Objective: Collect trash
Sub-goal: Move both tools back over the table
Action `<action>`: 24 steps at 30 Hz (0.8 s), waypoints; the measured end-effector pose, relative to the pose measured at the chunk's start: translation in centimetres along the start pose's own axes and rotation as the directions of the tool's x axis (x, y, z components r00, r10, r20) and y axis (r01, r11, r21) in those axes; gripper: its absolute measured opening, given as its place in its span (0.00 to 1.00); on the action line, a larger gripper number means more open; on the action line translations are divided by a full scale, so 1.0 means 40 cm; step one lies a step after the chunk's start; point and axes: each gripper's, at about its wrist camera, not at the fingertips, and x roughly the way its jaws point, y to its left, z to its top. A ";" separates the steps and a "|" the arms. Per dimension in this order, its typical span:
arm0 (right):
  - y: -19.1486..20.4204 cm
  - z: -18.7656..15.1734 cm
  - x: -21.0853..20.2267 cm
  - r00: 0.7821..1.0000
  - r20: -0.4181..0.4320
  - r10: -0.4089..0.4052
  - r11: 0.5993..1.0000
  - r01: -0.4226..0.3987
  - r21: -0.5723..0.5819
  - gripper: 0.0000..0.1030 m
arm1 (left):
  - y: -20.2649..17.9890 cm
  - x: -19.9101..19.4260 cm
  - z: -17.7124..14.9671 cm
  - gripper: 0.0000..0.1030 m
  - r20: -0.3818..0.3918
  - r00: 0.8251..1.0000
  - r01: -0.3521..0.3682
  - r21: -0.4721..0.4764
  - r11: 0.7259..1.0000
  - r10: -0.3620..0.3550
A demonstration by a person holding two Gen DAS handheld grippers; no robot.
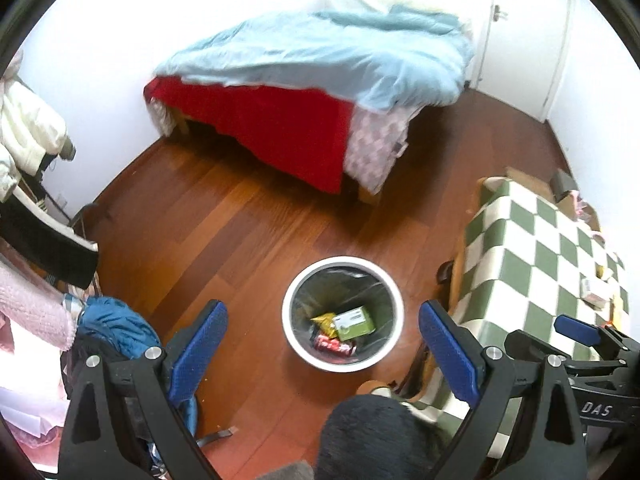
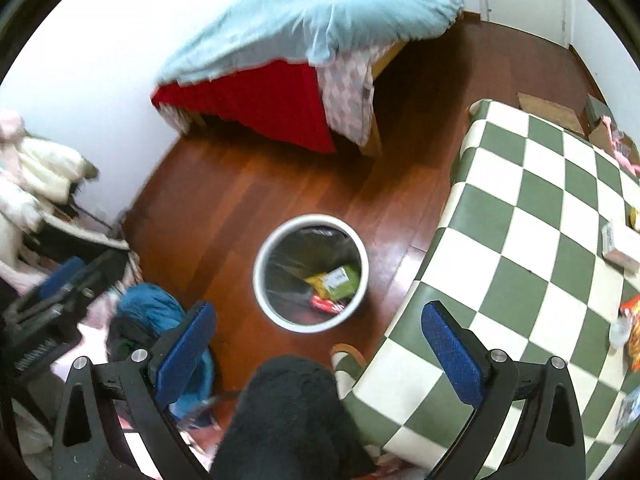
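Hovering with jaws released and empty, the right gripper (image 2: 320, 344) should swing from the bin (image 2: 262, 276) to the worktop (image 2: 520, 208) and pinch the orange wrapper (image 2: 634, 320) flat.

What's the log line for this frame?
left tongs: open, empty | right tongs: open, empty | bin: holds wrappers | table: trash remains

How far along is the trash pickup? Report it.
Partly done. The bin on the floor already holds a green box, a yellow wrapper and a red wrapper. Nothing is in hand: both grippers, left and right, have open, empty jaws. Still left: a white box and an orange wrapper on the checkered table.
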 end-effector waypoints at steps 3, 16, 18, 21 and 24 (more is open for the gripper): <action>-0.043 -0.022 -0.072 0.998 0.059 0.027 0.998 -0.030 0.055 1.00 | -0.041 -0.037 -0.010 0.95 0.021 1.000 0.016 0.022 1.000 -0.017; -0.684 -0.326 -0.323 0.959 0.083 -0.273 0.745 0.155 0.649 1.00 | -0.462 0.069 -0.126 1.00 -0.110 0.987 0.135 0.214 0.968 -0.114; -0.798 -0.383 -0.345 0.939 0.045 -0.342 0.655 0.203 0.728 1.00 | -0.549 0.106 -0.155 1.00 -0.141 0.984 0.146 0.253 0.956 -0.113; -0.951 -0.456 -0.350 0.921 -0.019 -0.389 0.533 0.242 0.811 1.00 | -0.690 0.172 -0.205 1.00 -0.205 0.973 0.171 0.310 0.935 -0.110; -1.063 -0.493 -0.324 0.923 -0.063 -0.379 0.466 0.250 0.849 1.00 | -0.812 0.221 -0.249 1.00 -0.268 0.958 0.195 0.356 0.914 -0.100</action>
